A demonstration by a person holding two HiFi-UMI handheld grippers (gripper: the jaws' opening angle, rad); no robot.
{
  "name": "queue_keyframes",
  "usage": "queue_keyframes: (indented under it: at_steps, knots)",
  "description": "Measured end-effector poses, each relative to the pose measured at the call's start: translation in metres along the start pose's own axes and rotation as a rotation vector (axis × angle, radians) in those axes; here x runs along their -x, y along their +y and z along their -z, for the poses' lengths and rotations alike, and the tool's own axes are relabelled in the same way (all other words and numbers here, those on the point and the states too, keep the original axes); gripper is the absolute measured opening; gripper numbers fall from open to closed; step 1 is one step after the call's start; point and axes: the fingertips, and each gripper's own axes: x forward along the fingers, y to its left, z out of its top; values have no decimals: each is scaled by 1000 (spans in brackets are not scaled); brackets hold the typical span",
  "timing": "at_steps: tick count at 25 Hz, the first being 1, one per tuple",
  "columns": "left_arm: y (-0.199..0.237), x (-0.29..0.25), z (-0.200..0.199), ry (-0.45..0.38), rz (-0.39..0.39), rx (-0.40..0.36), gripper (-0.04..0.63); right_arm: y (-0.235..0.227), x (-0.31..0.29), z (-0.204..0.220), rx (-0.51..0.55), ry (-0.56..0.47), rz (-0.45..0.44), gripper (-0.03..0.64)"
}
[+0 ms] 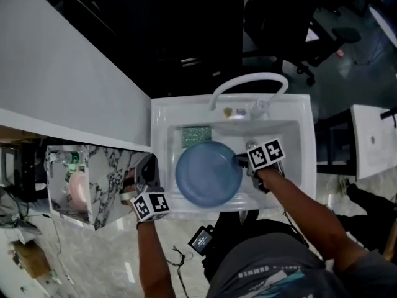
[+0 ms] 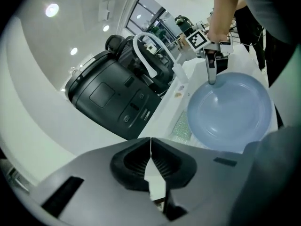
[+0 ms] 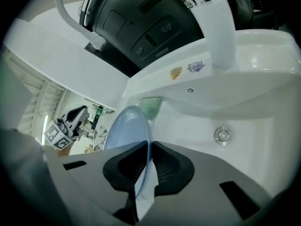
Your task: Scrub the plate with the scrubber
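A round blue plate (image 1: 208,174) stands tilted in the white sink (image 1: 162,123). My right gripper (image 1: 243,161) is shut on its right rim; in the right gripper view the plate's edge (image 3: 123,128) runs between the pads (image 3: 165,167). A green scrubber (image 1: 196,135) lies flat in the basin behind the plate, touching neither gripper, and shows as the scrubber (image 3: 150,106) and the scrubber (image 2: 181,126) in the gripper views. My left gripper (image 1: 146,171) hangs outside the sink's left wall. Its jaws meet with nothing between them (image 2: 151,150).
A white arched faucet (image 1: 248,82) rises at the sink's back edge, with a drain (image 3: 222,135) in the basin floor. A marble-patterned open shelf (image 1: 105,179) stands left of the sink. A white counter (image 1: 62,92) runs to the far left.
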Motion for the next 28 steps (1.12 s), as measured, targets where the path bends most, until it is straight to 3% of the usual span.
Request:
queue_keyframes:
  at_steps: [11,21,28]
  knots:
    - [-1,58,24,-10,-82,182,4,4,-38,-5,-31,11,37,58]
    - [-5,80,32,-3,-107,219,4,-4,-55,-14,-52,-17,69,58]
    - [-9,80,28,-8,-102,221,4,-2,-61,-3,-30,49,38,82]
